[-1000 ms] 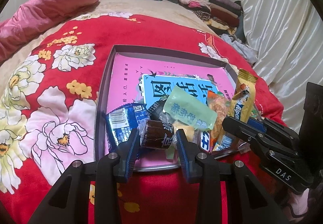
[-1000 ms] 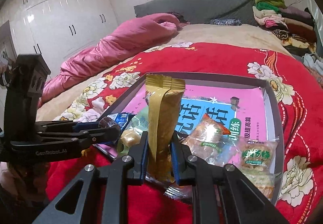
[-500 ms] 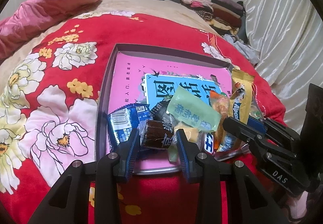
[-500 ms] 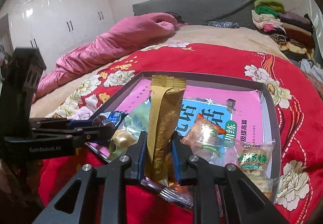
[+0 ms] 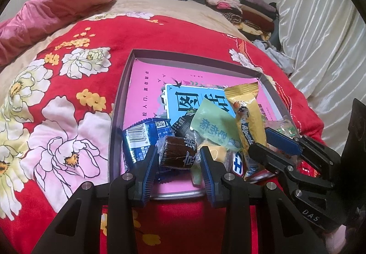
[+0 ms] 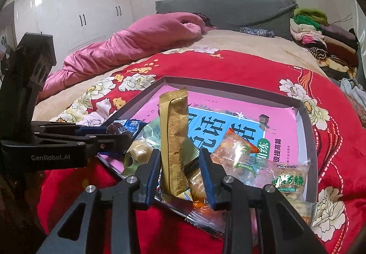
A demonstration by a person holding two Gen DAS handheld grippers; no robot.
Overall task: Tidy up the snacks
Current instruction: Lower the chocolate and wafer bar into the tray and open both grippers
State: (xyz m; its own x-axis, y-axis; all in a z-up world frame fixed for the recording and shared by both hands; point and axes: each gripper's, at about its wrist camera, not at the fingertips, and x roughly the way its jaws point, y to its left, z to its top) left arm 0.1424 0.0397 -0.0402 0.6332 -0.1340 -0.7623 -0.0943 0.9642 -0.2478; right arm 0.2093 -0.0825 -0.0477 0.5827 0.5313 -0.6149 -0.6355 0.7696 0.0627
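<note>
Spreading apart just now at the right gripper (image 6: 179, 155), over the near edge of the grey tray (image 6: 228, 85). No longer squeezing the gold stick packet (image 6: 173, 139), unlike a moment ago. Standing between the parted fingers, leaning only slightly, foot resting on the heap at the tray's near edge. Showing a clear gap on one side, sitting close to the pad on the other.

Probably finishing a drop-off there: delivering the packet inside the tray rather than carrying it further.

Holding steady meanwhile at the left gripper (image 5: 178, 149), at the tray's near-left corner. Staying clamped on the brown wrapped candy (image 5: 180, 156), pads pressing both ends, just above the blue packet (image 5: 141, 137) lying inside the tray.

Likely waiting to release this one into the same heap; watching for the upright stick toppling outward over the near rim.
</note>
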